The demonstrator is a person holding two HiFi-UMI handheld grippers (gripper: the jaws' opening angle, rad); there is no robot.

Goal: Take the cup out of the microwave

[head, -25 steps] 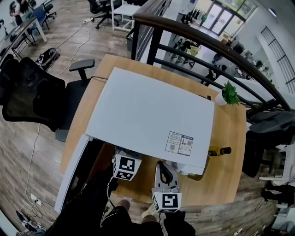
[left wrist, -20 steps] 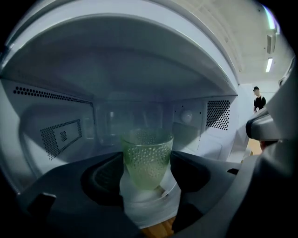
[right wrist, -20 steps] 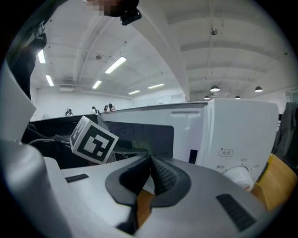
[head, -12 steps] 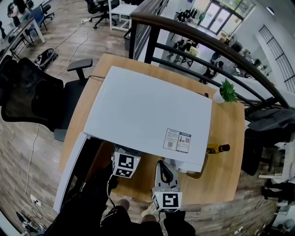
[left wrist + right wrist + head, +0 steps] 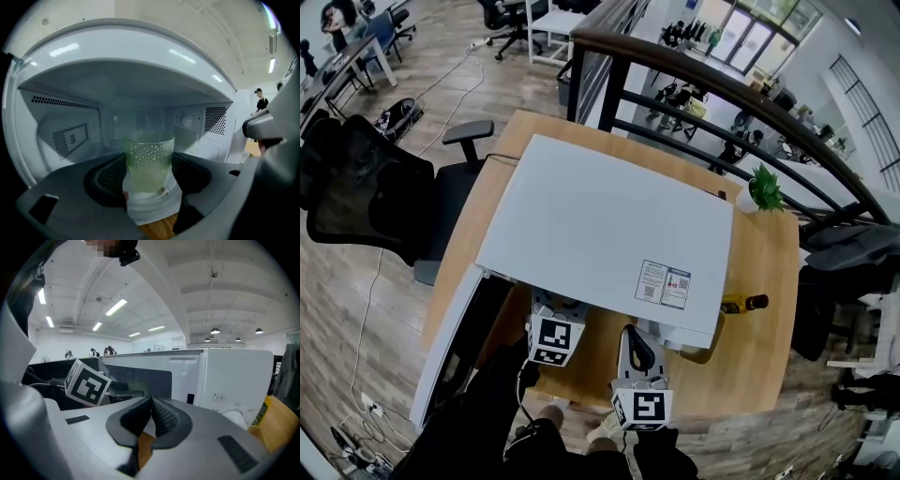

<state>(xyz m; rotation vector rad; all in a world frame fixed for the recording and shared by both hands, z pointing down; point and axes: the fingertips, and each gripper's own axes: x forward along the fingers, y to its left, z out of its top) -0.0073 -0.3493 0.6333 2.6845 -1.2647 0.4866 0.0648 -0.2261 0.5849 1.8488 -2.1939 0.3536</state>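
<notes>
Item under inspection: the cup (image 5: 149, 154), a green-tinted dimpled glass. It stands upright inside the cavity of the white microwave (image 5: 609, 234), near the front opening, on a white dish (image 5: 154, 206). The microwave sits on the wooden table (image 5: 759, 309) with its door (image 5: 450, 347) swung open to the person's left.

Left tongs (image 5: 148, 168): reached into the opening and closed on the cup. One dark pad lies against each side of the glass at about mid-height, with no gap visible on either side. The cup's long axis is vertical, square to the line along which the jaws close.

Right tongs (image 5: 151, 401): closed with tips meeting and nothing between them. They are outside the microwave, in front of its control panel, well apart from the cup.

Finding: the cup lies dead ahead of the left tongs and already within them, so the left hand is the working one. In my judgement the withdrawal should run straight back toward the person, through the opening and kept level. The risks are tilting the glass or catching it on the lower front edge of the cavity.
</notes>
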